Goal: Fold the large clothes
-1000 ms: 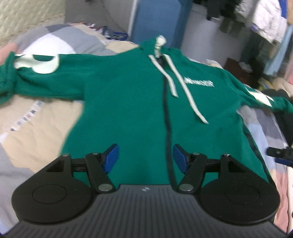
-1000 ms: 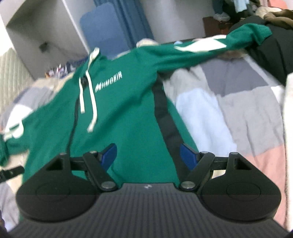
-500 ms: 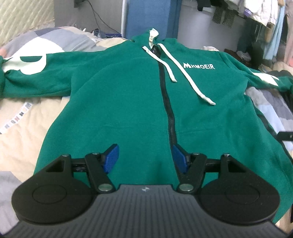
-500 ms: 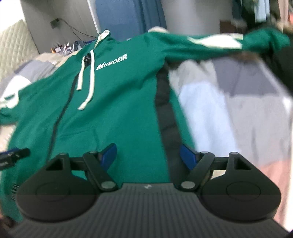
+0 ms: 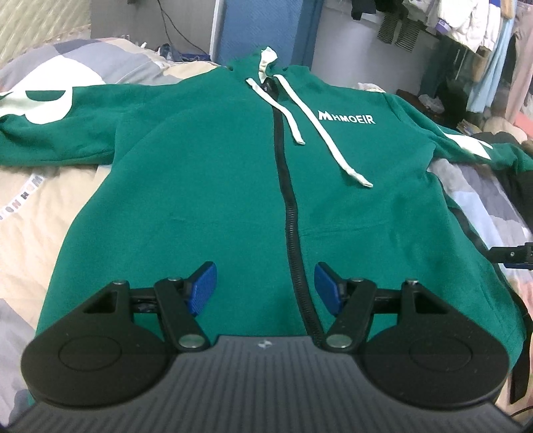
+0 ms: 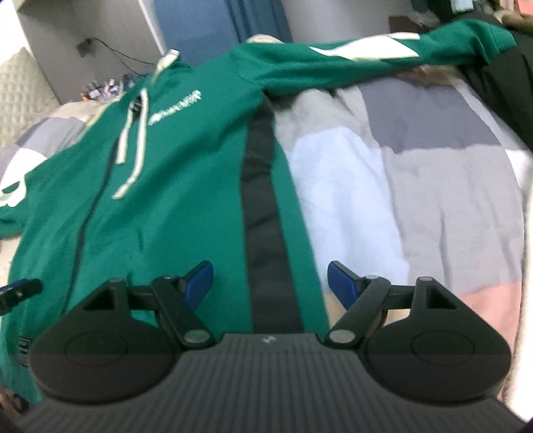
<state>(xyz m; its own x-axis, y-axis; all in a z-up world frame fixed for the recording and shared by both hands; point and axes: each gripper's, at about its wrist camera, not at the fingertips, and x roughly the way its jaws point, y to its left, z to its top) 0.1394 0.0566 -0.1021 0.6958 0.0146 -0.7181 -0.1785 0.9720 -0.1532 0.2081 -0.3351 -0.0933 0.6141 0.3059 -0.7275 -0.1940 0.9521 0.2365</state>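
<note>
A green zip hoodie with white drawstrings and white chest lettering lies flat, front up, on a bed, both sleeves spread out sideways. My left gripper is open and empty above the hem, just left of the black zipper. My right gripper is open and empty above the hoodie's right side, over its black side stripe. The right gripper's tip shows at the right edge of the left wrist view. The left gripper's tip shows at the left edge of the right wrist view.
The bed has a patchwork quilt of grey, white, beige and pink. Dark clothes lie on the bed by the right sleeve. Clothes hang on a rack at the back right. A blue panel stands behind the hood.
Both grippers stayed open. The left view drew back and centred on the zipper. The right view swung right, toward the side stripe and quilt.
</note>
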